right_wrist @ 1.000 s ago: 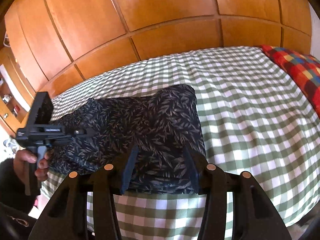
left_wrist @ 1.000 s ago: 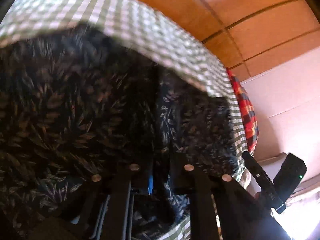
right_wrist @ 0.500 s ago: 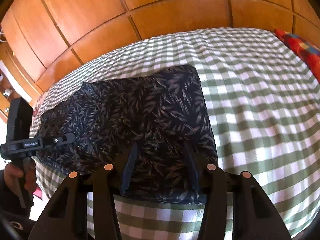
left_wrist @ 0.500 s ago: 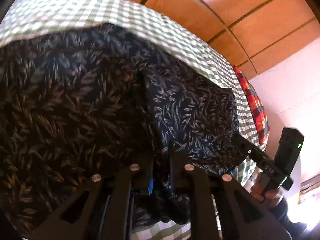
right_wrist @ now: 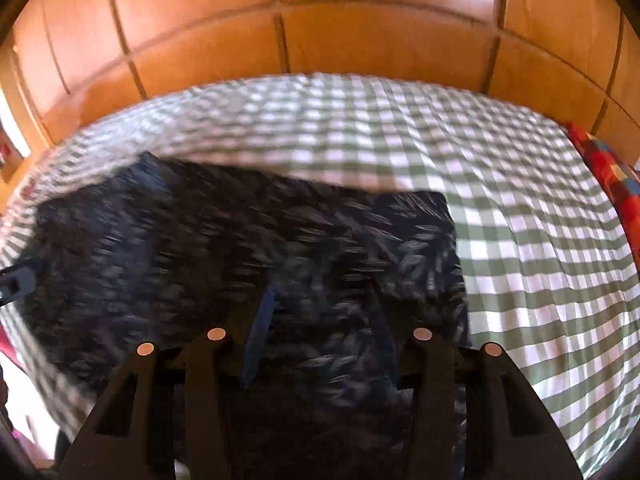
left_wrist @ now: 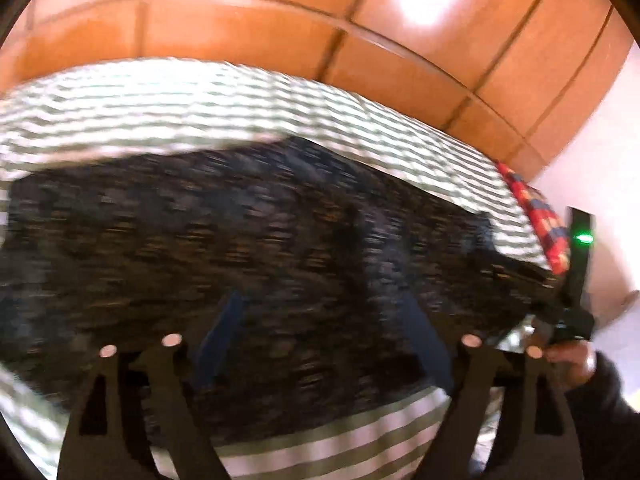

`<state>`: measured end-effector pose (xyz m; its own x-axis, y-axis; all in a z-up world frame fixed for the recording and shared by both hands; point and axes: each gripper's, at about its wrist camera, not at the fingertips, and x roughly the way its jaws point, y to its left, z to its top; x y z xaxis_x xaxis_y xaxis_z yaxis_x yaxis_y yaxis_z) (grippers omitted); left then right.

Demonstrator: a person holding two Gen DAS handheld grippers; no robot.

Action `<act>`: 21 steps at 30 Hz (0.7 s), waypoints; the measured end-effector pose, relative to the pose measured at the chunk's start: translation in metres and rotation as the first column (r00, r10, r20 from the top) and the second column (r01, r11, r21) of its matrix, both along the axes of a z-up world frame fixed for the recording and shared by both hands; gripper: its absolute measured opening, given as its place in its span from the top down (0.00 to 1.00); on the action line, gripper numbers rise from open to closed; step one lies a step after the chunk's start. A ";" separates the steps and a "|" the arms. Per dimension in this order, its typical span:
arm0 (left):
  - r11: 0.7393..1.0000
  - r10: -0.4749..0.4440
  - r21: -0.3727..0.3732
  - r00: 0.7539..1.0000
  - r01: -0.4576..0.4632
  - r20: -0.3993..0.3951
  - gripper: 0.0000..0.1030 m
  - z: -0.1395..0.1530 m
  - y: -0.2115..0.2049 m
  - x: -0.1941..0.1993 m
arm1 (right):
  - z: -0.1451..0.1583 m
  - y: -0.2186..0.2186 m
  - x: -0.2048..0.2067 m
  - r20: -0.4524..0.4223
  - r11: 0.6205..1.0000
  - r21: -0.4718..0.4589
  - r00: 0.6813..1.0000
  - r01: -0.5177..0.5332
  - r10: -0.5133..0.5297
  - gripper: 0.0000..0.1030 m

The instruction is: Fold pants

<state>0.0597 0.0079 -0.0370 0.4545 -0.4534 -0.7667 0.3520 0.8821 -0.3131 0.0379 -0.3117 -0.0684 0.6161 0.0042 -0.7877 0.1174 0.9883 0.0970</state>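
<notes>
Dark navy pants with a leaf print [left_wrist: 260, 248] lie folded flat on the green-and-white checked bed [left_wrist: 200, 112]. Both views are motion-blurred. My left gripper [left_wrist: 320, 312] is open and empty just above the pants' near edge. In the right wrist view the pants [right_wrist: 240, 248] spread from the left to the middle of the bed [right_wrist: 540, 260]. My right gripper [right_wrist: 320, 304] is open and empty over the pants' near right part. The right gripper's body [left_wrist: 576, 264] and the hand holding it show at the right edge of the left wrist view.
Orange wooden wall panels [right_wrist: 320, 32] stand behind the bed. A red checked cloth [right_wrist: 612, 184] lies at the bed's far right, also seen in the left wrist view [left_wrist: 540, 220]. The left gripper's tip [right_wrist: 16, 280] shows at the left edge of the right wrist view.
My left gripper has let go of the pants fold, opened wide and pulled back. The pants now lie flat. My right gripper stayed open and shifted closer over the pants.
</notes>
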 end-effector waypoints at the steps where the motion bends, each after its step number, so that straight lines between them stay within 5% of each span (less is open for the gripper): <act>1: 0.999 0.028 0.028 0.999 -0.028 0.015 0.16 0.003 0.002 -0.001 | 0.005 0.007 -0.004 0.021 1.000 -0.003 1.000 -0.018 0.018 0.55; 5: 0.974 0.147 0.166 0.988 -0.153 0.045 0.14 0.009 0.038 -0.007 | 0.013 0.039 -0.003 0.057 0.994 0.033 0.993 -0.105 0.103 0.55; 12: 0.903 0.316 0.252 0.935 -0.348 0.159 0.02 0.019 0.096 -0.024 | -0.003 0.082 0.010 0.041 0.981 0.055 0.982 -0.185 0.183 0.55; 16: 0.839 0.404 0.283 0.880 -0.465 0.249 0.02 0.024 0.124 -0.037 | -0.018 0.091 0.013 0.008 0.980 0.045 0.981 -0.192 0.192 0.55; 20: 0.795 0.495 0.277 0.840 -0.541 0.221 0.02 0.019 0.158 -0.045 | -0.022 0.095 0.012 0.011 0.981 0.033 0.981 -0.193 0.193 0.49; 21: 0.801 0.523 0.231 0.834 -0.552 0.176 0.02 0.017 0.172 -0.048 | -0.023 0.095 0.013 0.013 0.981 0.036 0.981 -0.193 0.192 0.49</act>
<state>0.0119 0.1796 -0.0200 0.6444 0.0966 -0.7586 -0.1868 0.9818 -0.0336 0.0505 -0.2172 -0.0918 0.6087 0.1522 -0.7786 -0.0758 0.9881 0.1339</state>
